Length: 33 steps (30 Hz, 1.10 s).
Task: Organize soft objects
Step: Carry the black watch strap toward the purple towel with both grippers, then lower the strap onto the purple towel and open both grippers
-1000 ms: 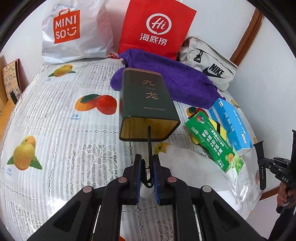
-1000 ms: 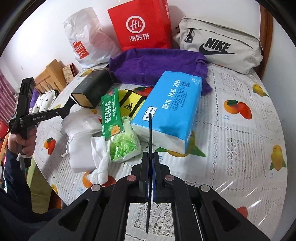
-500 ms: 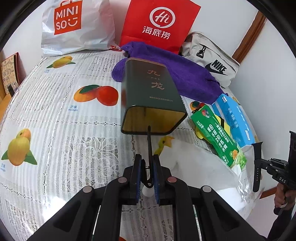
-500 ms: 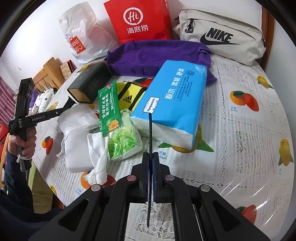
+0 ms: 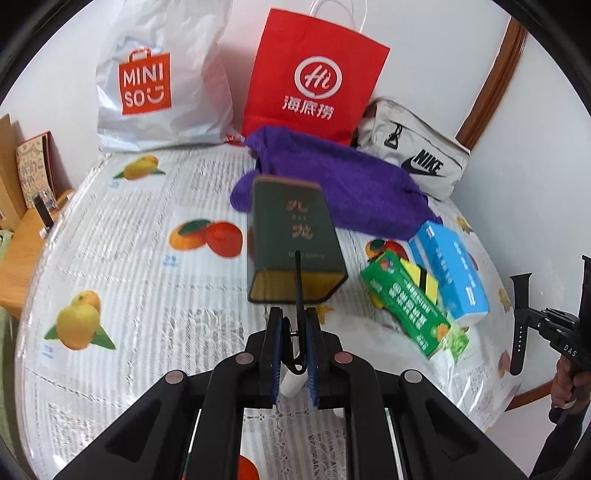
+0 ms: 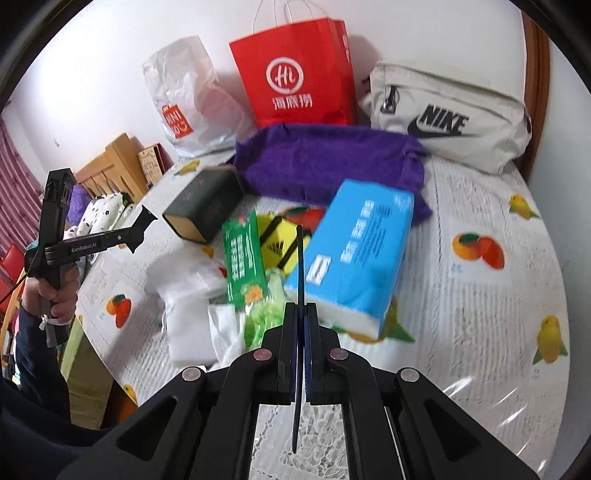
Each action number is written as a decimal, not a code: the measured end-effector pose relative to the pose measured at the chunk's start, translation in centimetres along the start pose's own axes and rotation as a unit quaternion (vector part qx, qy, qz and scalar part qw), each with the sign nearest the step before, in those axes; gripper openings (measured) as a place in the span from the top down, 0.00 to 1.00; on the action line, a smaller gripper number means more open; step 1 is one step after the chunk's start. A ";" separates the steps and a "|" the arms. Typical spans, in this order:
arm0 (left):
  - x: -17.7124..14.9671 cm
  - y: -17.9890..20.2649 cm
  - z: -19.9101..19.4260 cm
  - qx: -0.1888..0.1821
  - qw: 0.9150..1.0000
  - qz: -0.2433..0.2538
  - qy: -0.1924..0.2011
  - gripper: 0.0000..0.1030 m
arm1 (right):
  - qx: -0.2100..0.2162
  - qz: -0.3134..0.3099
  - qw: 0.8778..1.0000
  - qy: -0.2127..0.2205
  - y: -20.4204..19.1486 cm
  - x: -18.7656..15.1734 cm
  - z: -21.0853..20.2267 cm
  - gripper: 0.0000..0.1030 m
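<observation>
The blue plastic tissue pack (image 6: 354, 254) is seen mid-frame just beyond the right gripper (image 6: 300, 332), long axis slanting to the upper right; it is nearer that gripper, whose jaws are together, than the left gripper (image 5: 294, 345), nearly closed.

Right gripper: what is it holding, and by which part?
The right gripper holds a black strap edge-on, pinched around its middle, both ends sticking out.

White walls (image 5: 424, 33), brown wooden door frame (image 5: 491, 74), wooden furniture (image 6: 110, 162) at the left
</observation>
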State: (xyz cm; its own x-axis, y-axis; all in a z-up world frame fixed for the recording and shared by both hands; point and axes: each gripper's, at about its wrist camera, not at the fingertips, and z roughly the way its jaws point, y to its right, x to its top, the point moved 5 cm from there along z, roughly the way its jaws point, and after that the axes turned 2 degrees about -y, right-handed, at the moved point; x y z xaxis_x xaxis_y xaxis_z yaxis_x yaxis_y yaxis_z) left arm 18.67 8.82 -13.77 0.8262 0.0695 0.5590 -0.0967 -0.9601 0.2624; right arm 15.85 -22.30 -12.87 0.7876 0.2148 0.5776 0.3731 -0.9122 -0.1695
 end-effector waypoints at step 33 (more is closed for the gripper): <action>16.2 1.7 6.3 0.013 0.999 0.023 0.020 0.89 | -0.026 0.022 0.999 0.025 6.7 16.0 7.7 0.97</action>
State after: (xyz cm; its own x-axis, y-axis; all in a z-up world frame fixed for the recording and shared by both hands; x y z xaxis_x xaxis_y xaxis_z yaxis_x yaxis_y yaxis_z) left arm 35.36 6.61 -9.18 0.7979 0.0355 0.6018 -0.1192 -0.9692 0.2153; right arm 34.69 -22.28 -10.93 0.7771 0.1568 0.6095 0.3110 -0.9377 -0.1552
